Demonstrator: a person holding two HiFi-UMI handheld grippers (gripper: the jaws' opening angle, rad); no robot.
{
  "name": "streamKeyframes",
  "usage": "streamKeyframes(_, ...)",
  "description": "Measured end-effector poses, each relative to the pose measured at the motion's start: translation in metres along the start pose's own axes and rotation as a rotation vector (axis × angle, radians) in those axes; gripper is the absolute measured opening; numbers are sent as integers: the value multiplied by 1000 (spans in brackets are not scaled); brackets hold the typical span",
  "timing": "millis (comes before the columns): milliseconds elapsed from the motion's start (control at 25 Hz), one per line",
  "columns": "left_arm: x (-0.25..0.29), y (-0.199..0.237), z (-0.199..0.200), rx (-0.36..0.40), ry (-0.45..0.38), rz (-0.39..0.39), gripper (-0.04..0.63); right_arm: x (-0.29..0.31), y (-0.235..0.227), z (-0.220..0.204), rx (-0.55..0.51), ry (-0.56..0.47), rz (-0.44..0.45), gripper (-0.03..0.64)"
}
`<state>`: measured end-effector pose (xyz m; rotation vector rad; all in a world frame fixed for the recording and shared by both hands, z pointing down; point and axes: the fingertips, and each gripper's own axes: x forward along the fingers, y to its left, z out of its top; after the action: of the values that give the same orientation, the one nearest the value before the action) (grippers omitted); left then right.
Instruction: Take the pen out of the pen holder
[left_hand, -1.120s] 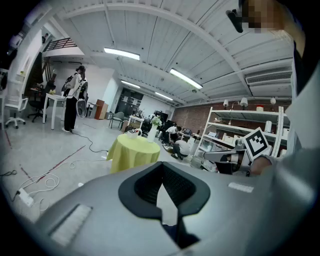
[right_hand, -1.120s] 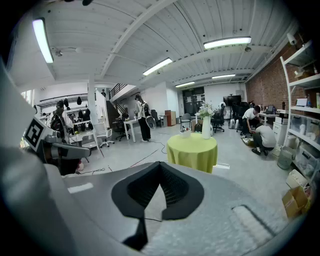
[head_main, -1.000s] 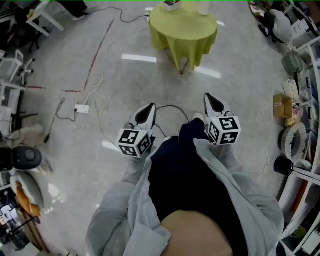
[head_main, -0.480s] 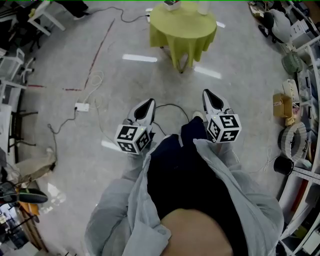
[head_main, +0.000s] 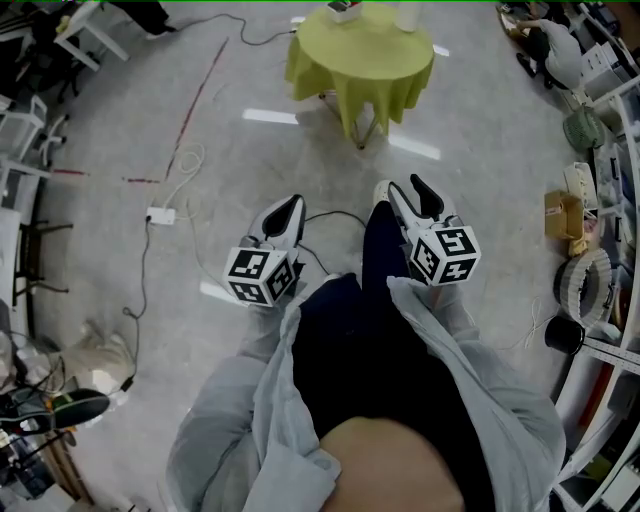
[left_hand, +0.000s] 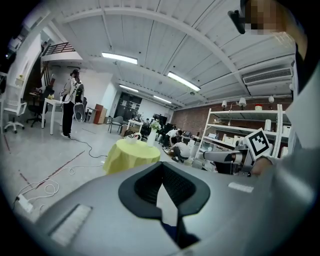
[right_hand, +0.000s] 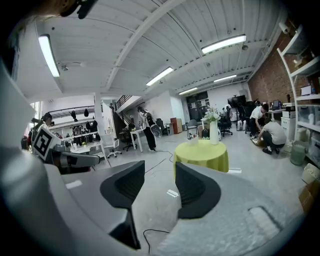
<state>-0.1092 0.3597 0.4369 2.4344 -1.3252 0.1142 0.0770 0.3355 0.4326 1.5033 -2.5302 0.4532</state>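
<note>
A round table (head_main: 365, 60) with a yellow-green cloth stands well ahead of me across the floor. On it are a white vase (right_hand: 214, 132) with flowers and a small white holder (right_hand: 192, 141); I cannot make out a pen at this distance. Both grippers hang in the air in front of my body, far short of the table. My left gripper (head_main: 290, 205) has its jaws closed together with nothing in them. My right gripper (head_main: 400, 187) is opening, its jaws spread wide with only the floor showing between them.
Cables and a white power strip (head_main: 163, 215) lie on the grey floor to the left. Shelves and boxes (head_main: 590, 200) line the right side, with a black round stool (head_main: 565, 333) near them. A person (right_hand: 272, 135) crouches beyond the table; another (left_hand: 67, 107) stands far left.
The right gripper's jaws have gone from closed to wide apart. Both grippers stay roughly where they were, and the left gripper stays closed.
</note>
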Motion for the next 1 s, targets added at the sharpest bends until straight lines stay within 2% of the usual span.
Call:
streamKeyframes(240,41,20,10,5,-7,17,17,43,-27,11,0,-11,18,196)
streamKeyframes(600,130,58,54,-1,-36,67,17,128,-91,49,-33,28,68,196)
streamKeyframes(1000,219,85,106,-9,-64,121,17,207,-158,105,-54,21,123,196)
